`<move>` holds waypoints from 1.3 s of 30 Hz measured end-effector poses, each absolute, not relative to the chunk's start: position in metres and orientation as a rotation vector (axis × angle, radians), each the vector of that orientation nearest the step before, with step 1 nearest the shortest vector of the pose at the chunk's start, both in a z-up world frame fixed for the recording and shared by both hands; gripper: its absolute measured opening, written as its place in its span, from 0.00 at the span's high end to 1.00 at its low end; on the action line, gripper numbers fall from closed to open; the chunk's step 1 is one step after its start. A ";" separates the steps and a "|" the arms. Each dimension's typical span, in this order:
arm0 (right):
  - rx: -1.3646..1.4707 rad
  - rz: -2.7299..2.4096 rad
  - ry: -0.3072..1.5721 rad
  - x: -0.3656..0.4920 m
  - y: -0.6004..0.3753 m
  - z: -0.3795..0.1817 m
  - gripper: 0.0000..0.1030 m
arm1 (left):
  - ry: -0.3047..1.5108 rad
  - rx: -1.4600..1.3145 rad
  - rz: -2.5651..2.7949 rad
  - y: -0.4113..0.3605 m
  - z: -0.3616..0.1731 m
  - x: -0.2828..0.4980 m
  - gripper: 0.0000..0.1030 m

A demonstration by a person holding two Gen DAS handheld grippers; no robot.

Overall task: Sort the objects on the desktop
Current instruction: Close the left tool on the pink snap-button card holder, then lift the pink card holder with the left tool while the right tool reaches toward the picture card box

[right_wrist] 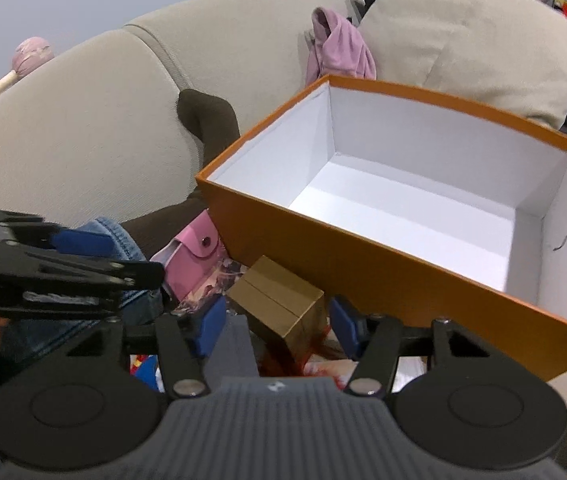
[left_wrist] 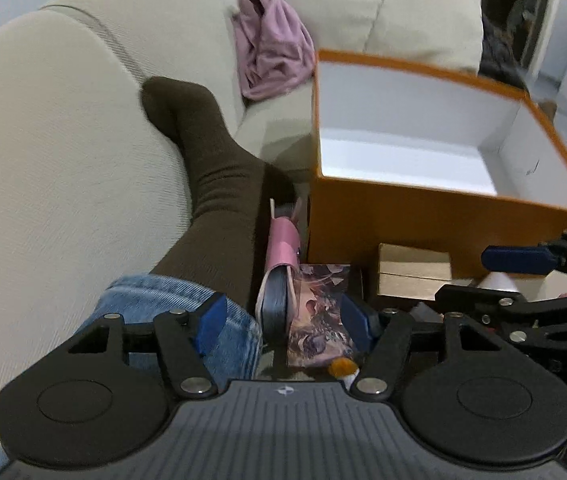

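Note:
An open orange box (left_wrist: 383, 216) with a white, empty inside stands on the beige sofa. In front of it lie a small gold box (left_wrist: 413, 276), a pink snap pouch (left_wrist: 281, 240) and a pictured card (left_wrist: 319, 308). My left gripper (left_wrist: 285, 324) is open above the pouch and card; both lie between its blue pads with a gap at the left pad. My right gripper (right_wrist: 276, 326) is open around the gold box (right_wrist: 279, 300), and its pads stand just clear of the box's sides. The pouch (right_wrist: 195, 246) lies left of it, against the orange box wall (right_wrist: 323, 260).
A person's leg in a dark sock (left_wrist: 215, 184) and blue jeans (left_wrist: 171, 296) lies along the sofa (left_wrist: 43, 160), left of the pouch. A lilac cloth (left_wrist: 271, 48) is bunched between the cushions behind the box. A stick with a pink head (right_wrist: 31, 54) shows at far left.

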State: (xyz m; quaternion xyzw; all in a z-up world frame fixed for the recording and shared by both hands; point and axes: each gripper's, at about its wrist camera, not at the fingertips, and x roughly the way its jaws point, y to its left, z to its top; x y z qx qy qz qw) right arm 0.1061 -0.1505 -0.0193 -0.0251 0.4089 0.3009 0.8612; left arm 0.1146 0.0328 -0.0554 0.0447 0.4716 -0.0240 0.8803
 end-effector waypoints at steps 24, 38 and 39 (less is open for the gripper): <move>-0.032 0.532 0.946 0.125 -0.147 -0.036 0.62 | 1.046 0.142 -0.043 0.028 -0.072 0.100 0.82; -0.044 0.558 0.880 0.099 -0.157 -0.013 0.61 | 1.034 0.027 -0.159 0.036 -0.055 0.057 0.82; -0.050 0.565 0.873 0.097 -0.156 -0.011 0.60 | 1.034 0.022 -0.161 0.037 -0.054 0.056 0.83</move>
